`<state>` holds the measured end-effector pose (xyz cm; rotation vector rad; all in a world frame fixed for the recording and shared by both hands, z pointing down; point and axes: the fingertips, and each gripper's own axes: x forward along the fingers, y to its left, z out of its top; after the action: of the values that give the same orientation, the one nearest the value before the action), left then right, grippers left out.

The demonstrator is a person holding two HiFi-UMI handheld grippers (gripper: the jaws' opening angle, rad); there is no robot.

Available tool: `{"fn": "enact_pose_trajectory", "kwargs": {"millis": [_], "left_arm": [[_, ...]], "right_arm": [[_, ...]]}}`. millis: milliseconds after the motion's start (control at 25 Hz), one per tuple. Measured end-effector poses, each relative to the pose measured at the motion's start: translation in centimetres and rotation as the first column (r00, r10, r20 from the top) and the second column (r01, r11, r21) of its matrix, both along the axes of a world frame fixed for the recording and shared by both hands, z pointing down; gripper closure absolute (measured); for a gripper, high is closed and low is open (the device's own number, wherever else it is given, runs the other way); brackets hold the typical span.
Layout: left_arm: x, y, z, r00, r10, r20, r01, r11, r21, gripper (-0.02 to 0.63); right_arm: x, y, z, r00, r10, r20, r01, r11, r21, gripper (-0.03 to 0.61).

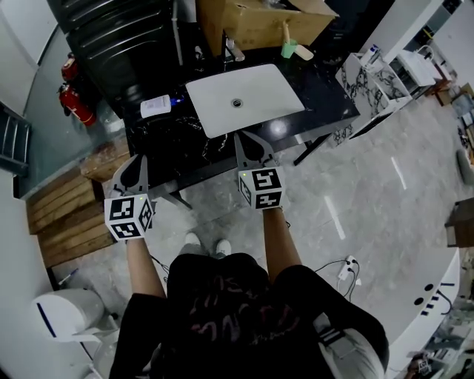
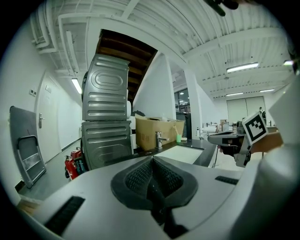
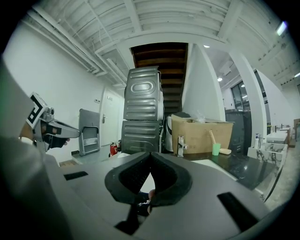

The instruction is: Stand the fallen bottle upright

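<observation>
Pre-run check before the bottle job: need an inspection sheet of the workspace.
Surface: black countertop with a white sink set in it.
Job's things: nothing seen.
Clutter: cardboard box, faucet, green cup, white device, all on the counter.
Grippers: left gripper shut, empty; right gripper shut, empty.
Cables: white power strip with its lead on the floor.
Surroundings: red fire extinguishers, wooden pallets.

The operator wears a black short-sleeved T-shirt [image 1: 229, 311] with a faint reddish print, and white shoes [image 1: 206, 243]. The left claw [image 1: 135, 164] and right claw [image 1: 250, 144] have grey moulded bodies and black ribbed pads [image 2: 138, 176]. Each carries a white cube [image 1: 129, 217] with black square markers and a small green light.
</observation>
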<state>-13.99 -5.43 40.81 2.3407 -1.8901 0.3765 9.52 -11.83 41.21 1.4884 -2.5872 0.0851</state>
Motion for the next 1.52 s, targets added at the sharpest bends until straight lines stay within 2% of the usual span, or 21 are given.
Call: {"fn": "enact_pose_trajectory", "kwargs": {"millis": [480, 800, 1000, 1240, 1520], "left_arm": [[-1.6, -8.6, 0.9, 0.999, 0.042, -0.009, -0.042, 0.999, -0.006, 0.597], [-3.0, -15.3, 3.0, 0.992, 0.128, 0.001, -0.128, 0.99, -0.052, 0.597], [-3.2, -19.1, 4.5, 0.978, 0.205, 0.045, -0.201, 0.975, -0.092, 0.597], [-2.8, -22.7, 5.9, 0.959, 0.282, 0.018, -0.278, 0.954, -0.113, 0.597], [-2.9, -25.3, 7.0, 0.935, 0.353, 0.029, -0.346, 0.927, -0.144, 0.597]], "right_arm": [[-2.4, -7.8, 1.0, 1.0, 0.01, -0.007, -0.01, 1.0, -0.018, 0.565], [-4.2, -13.2, 2.4, 0.997, 0.07, -0.015, -0.07, 0.996, -0.051, 0.565], [-5.1, -15.6, 3.7, 0.994, 0.104, -0.037, -0.107, 0.991, -0.076, 0.565], [-5.5, -18.0, 5.0, 0.987, 0.153, -0.047, -0.157, 0.982, -0.101, 0.565], [-5.4, -19.4, 5.8, 0.977, 0.209, -0.04, -0.212, 0.97, -0.116, 0.565]]}}
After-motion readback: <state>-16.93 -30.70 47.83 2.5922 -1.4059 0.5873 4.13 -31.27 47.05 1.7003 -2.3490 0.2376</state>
